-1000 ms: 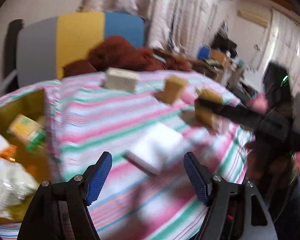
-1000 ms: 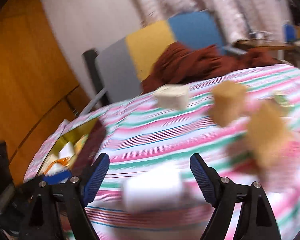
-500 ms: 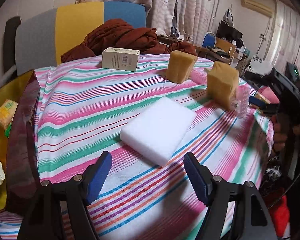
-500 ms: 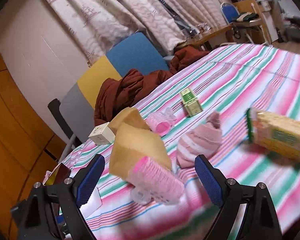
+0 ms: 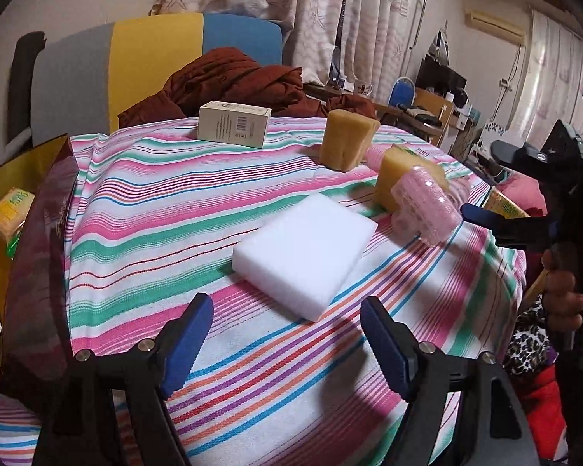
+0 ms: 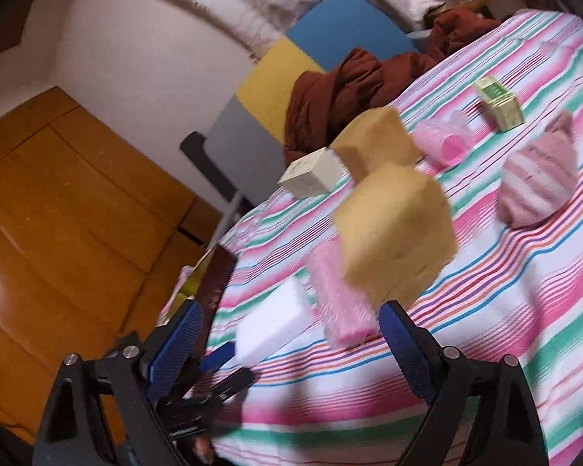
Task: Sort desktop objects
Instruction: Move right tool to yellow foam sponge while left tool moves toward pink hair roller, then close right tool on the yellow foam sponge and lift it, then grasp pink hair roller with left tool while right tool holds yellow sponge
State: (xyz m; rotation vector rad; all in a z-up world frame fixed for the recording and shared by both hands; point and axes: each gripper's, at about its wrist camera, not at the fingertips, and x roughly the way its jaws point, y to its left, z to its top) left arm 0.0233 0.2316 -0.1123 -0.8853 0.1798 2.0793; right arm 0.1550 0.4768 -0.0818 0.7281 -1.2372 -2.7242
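A white sponge block (image 5: 305, 256) lies flat on the striped tablecloth (image 5: 155, 209), just ahead of my left gripper (image 5: 285, 312), which is open and empty. To its right a pink hair roller (image 5: 423, 209) leans against a yellow sponge (image 5: 398, 178), and a second yellow sponge (image 5: 348, 141) stands behind. My right gripper (image 6: 291, 316) is open and empty and views the table tilted, with the pink roller (image 6: 342, 306), the yellow sponge (image 6: 396, 229) and the white sponge (image 6: 270, 324) just beyond its fingers.
A cream box (image 5: 233, 124) sits at the far side in front of a brown garment (image 5: 233, 81) on a chair. A gold bag (image 5: 7, 178) with packets hangs at the left edge. Further right lie another pink roller (image 6: 443, 139), a green box (image 6: 499, 105) and a rolled pink cloth (image 6: 540, 178).
Both views went from blurred swinging to steady. My left gripper has closed in on the white sponge. My right gripper has tilted and come nearer the pink roller and yellow sponge.
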